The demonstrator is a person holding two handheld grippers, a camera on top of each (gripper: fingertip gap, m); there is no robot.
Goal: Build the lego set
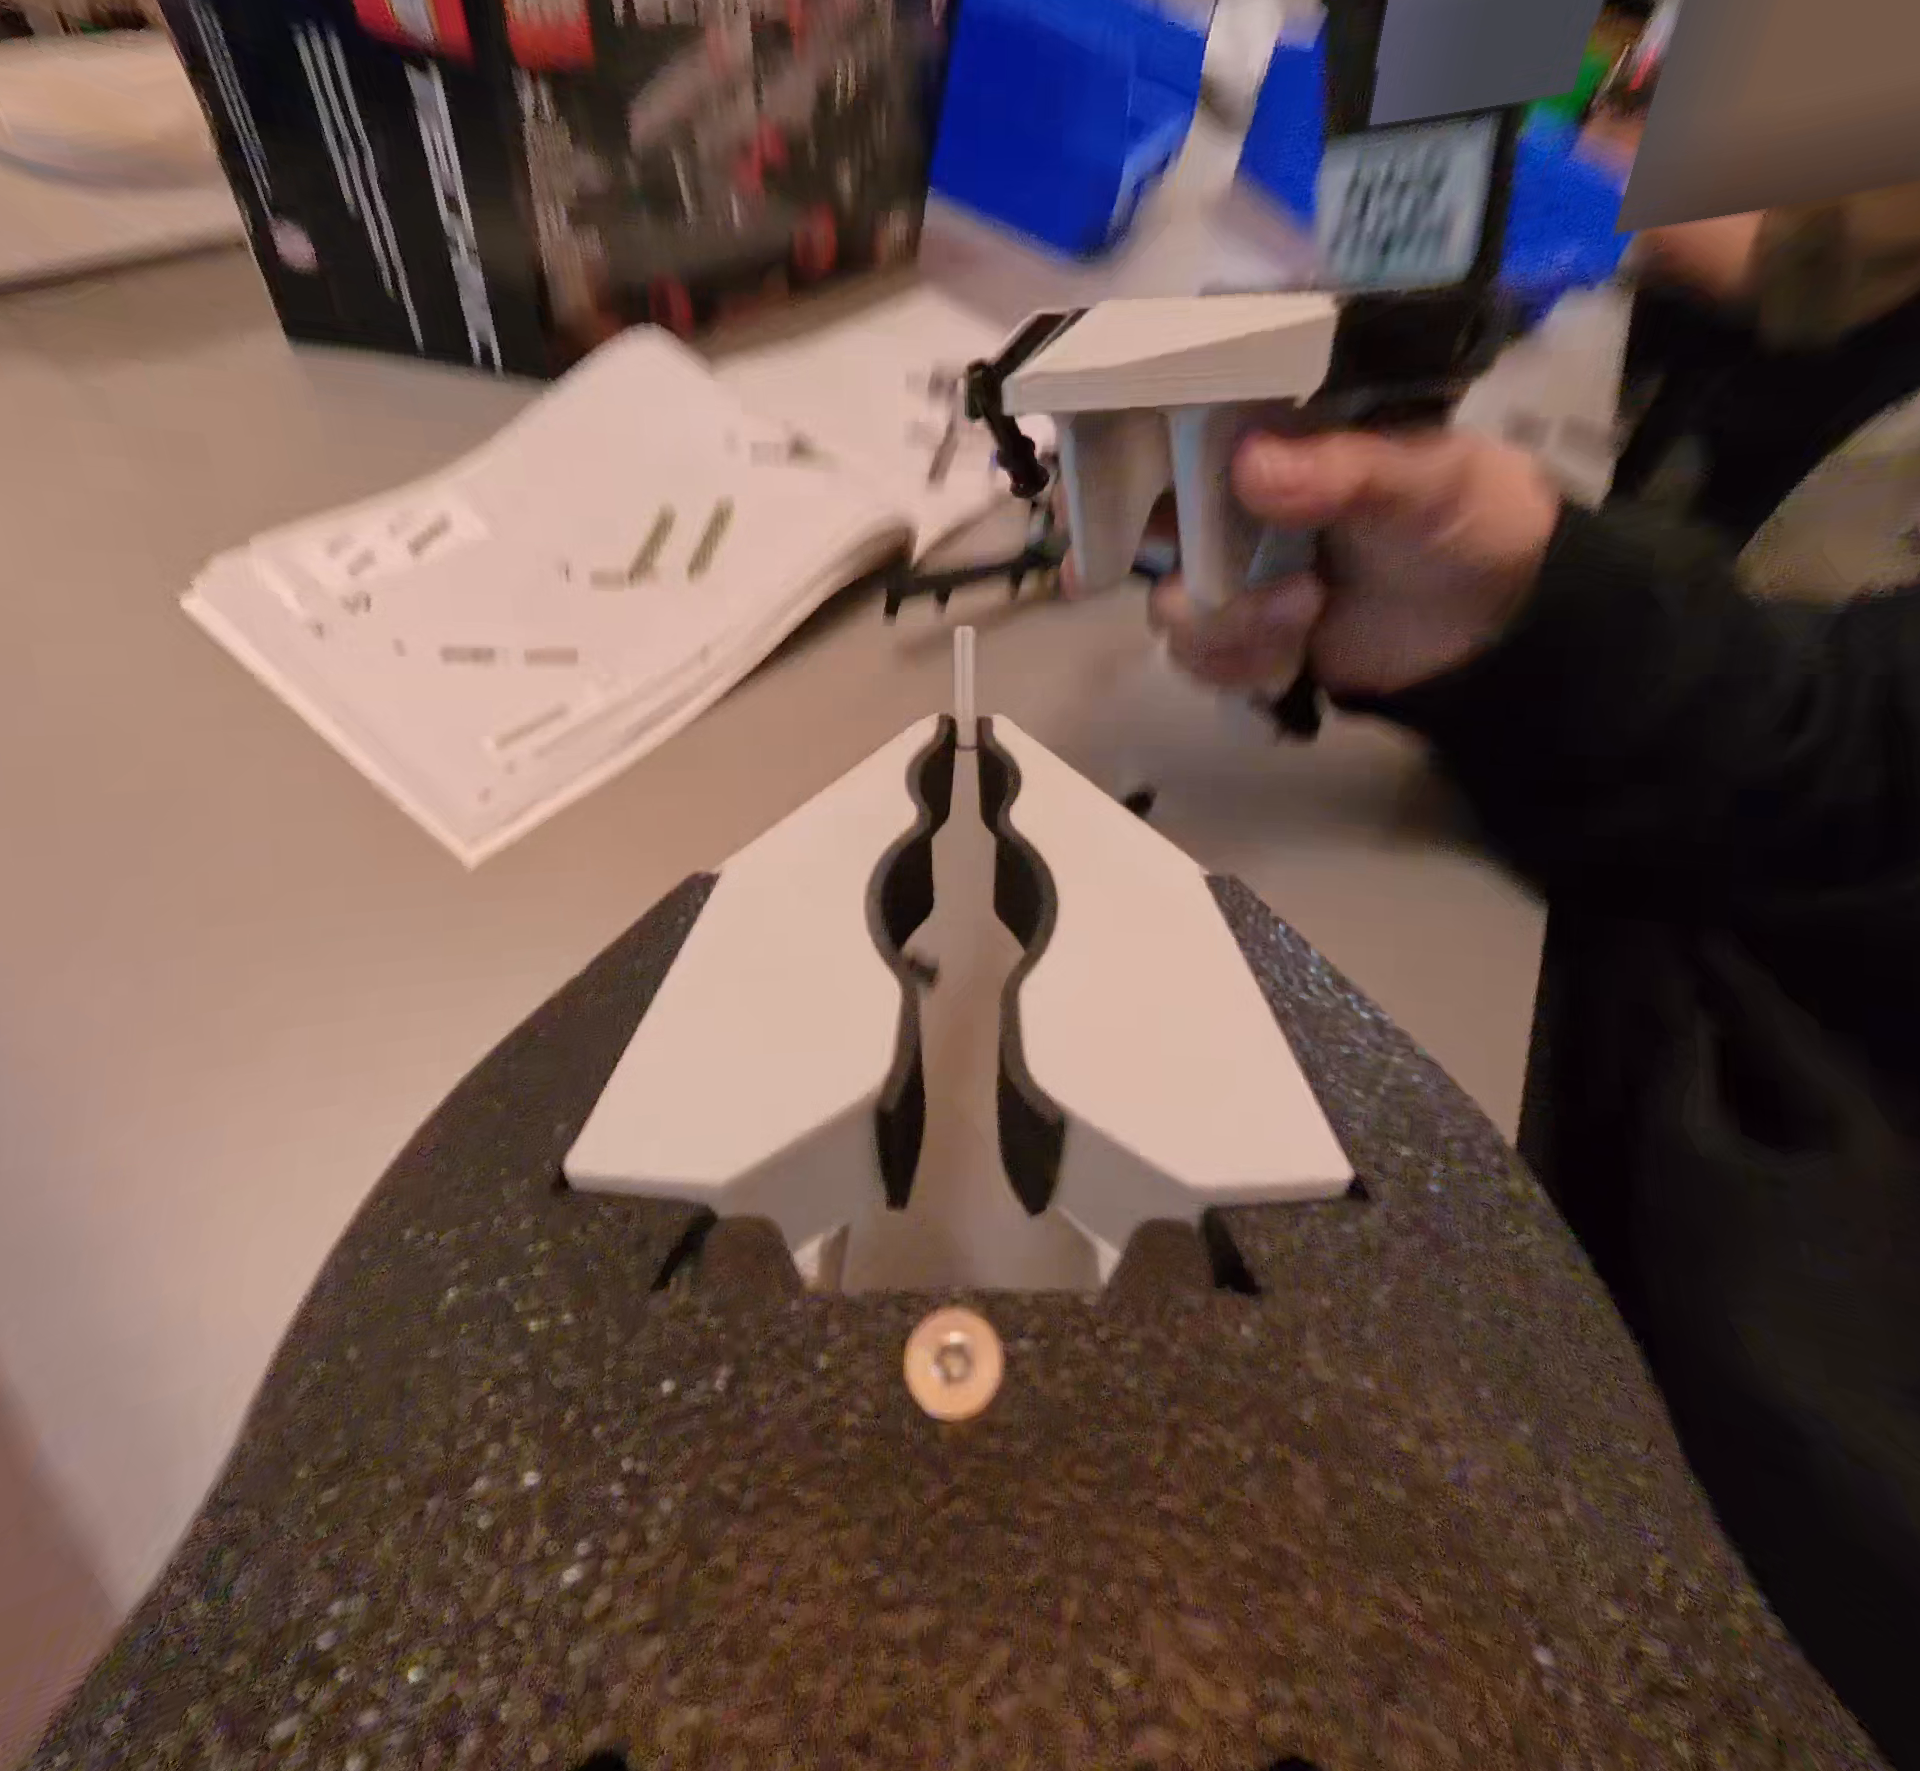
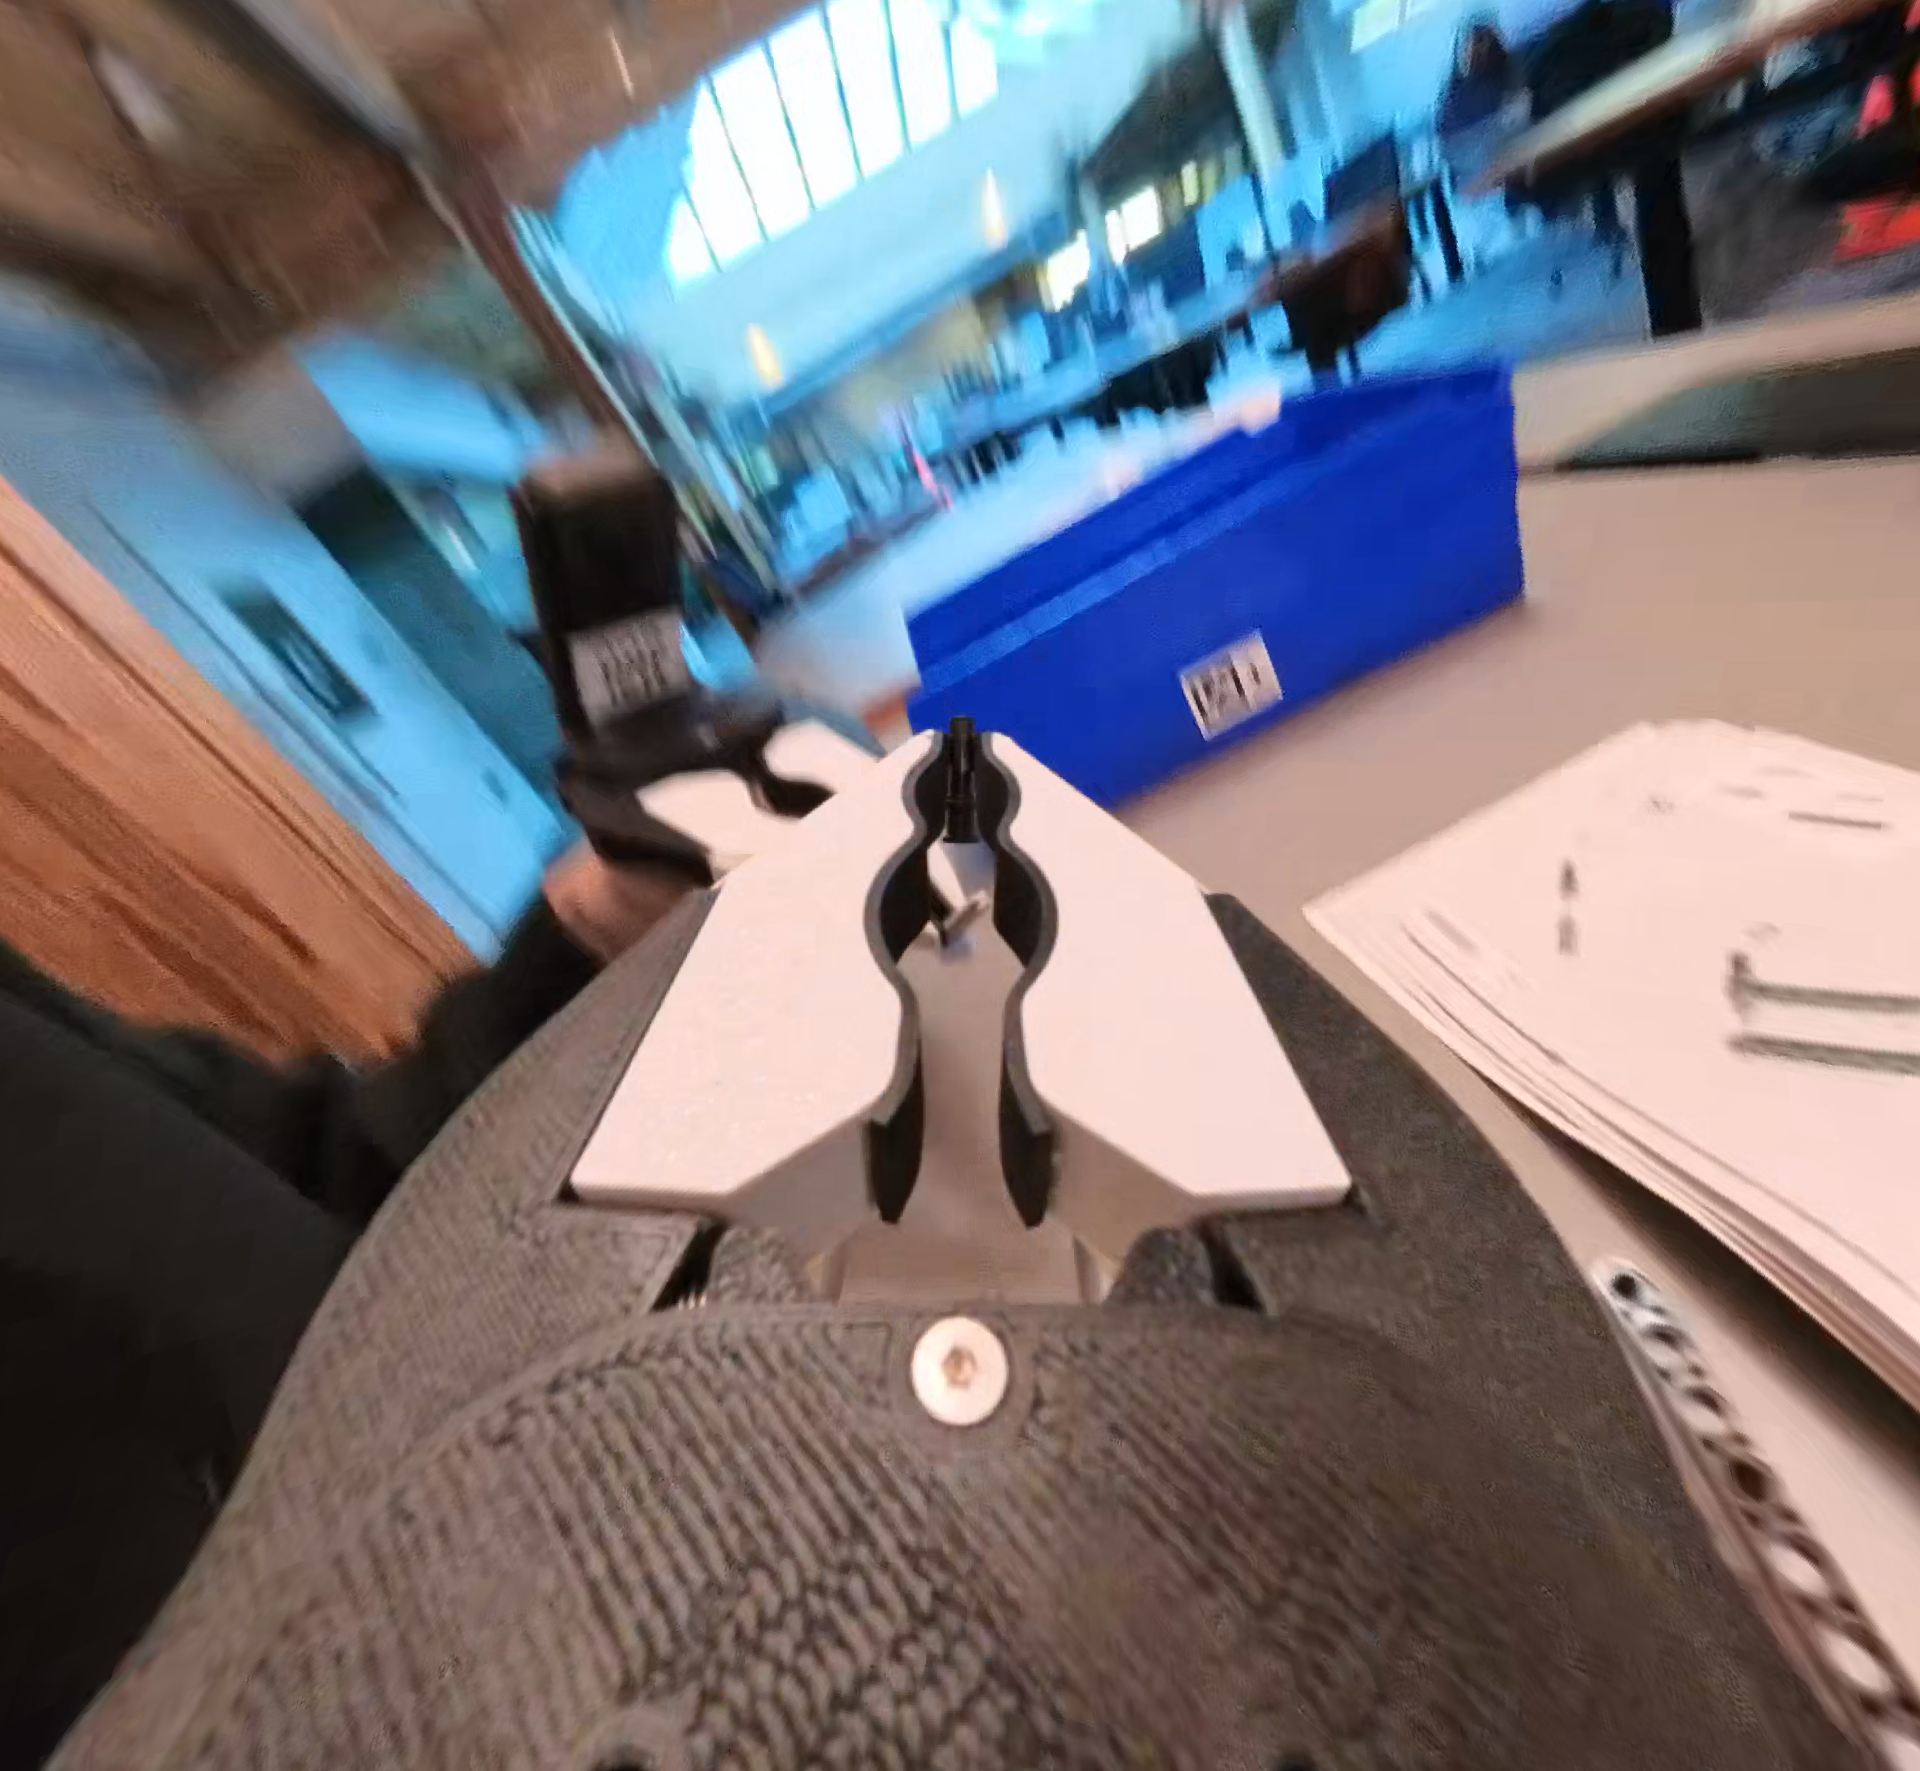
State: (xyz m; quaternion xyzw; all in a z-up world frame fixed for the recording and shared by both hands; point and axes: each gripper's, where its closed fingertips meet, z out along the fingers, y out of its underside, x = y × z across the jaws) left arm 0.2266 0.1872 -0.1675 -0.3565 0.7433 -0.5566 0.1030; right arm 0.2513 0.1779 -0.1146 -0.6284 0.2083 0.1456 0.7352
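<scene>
Left wrist view: a thin grey axle [image 1: 963,685] is clamped by the left gripper [image 1: 964,734]; upper left, a black printed box [image 1: 540,111] is blurred. A black pin [image 2: 959,781] is pinched by the right gripper [image 2: 959,747].

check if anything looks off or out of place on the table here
Nothing looks damaged or spilled. The instruction booklet lies open on the table in front of the set's box. The left gripper pinches a thin light-grey rod; the right gripper pinches a small black piece.

Bright even indoor light, heavy motion blur, wide-angle edge distortion
</scene>
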